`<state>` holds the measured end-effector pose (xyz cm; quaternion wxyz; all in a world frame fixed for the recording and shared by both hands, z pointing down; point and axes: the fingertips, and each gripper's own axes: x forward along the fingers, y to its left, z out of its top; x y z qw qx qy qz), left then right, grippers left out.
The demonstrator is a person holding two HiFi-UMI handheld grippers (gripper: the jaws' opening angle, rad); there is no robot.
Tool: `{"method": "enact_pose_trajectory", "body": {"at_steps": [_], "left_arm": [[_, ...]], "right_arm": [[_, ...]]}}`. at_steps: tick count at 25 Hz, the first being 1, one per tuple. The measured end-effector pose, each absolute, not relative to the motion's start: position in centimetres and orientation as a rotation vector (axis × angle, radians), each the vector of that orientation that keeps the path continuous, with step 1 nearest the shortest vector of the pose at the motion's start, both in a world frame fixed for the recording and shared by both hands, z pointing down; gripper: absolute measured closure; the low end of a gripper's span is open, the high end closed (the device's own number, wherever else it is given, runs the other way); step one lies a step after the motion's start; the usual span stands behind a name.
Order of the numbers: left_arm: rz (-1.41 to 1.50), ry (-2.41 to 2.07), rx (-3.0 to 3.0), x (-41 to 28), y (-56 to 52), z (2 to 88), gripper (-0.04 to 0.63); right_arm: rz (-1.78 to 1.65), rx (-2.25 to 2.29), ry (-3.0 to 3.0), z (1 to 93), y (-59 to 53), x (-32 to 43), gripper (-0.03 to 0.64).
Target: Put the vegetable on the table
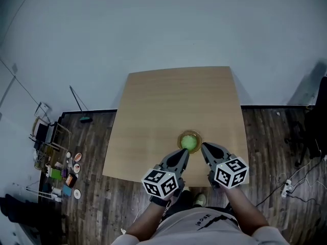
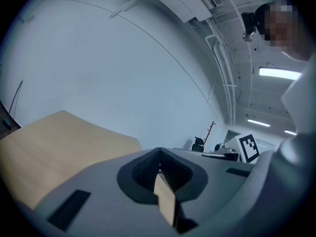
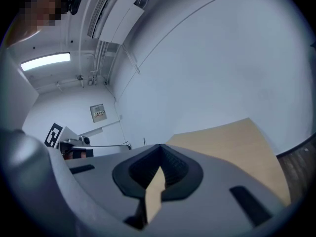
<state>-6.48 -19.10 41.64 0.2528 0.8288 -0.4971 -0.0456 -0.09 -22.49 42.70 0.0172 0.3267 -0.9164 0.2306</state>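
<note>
A green vegetable (image 1: 189, 143) lies in a small yellowish bowl (image 1: 182, 136) near the front edge of the light wooden table (image 1: 173, 101). My left gripper (image 1: 185, 152) hovers just in front of the bowl on its left, jaws closed to a point with nothing between them. My right gripper (image 1: 204, 146) is close beside the bowl on its right, also shut and empty. In the left gripper view the left gripper (image 2: 159, 153) points up over the table (image 2: 49, 142) at the wall. The right gripper view shows the right gripper (image 3: 160, 148) likewise, with the table (image 3: 232, 142) beyond. Neither gripper view shows the bowl.
Several small items and a wire rack (image 1: 48, 137) clutter the dark wood floor at the left, with a broom (image 1: 80, 108) near the wall. Cables and a power strip (image 1: 287, 187) lie on the floor at the right, beside a dark chair (image 1: 312, 131).
</note>
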Motion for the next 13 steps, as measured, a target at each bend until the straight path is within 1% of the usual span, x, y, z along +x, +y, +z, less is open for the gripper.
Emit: {"method": "enact_pose_trajectory", "body": {"at_steps": [13], "left_arm": [[-0.133, -1.382, 2.268, -5.0, -17.7, 41.0, 0.583]], "right_arm": [[0.678, 0.994, -2.860, 42.4, -21.2, 1.0, 0.603]]}}
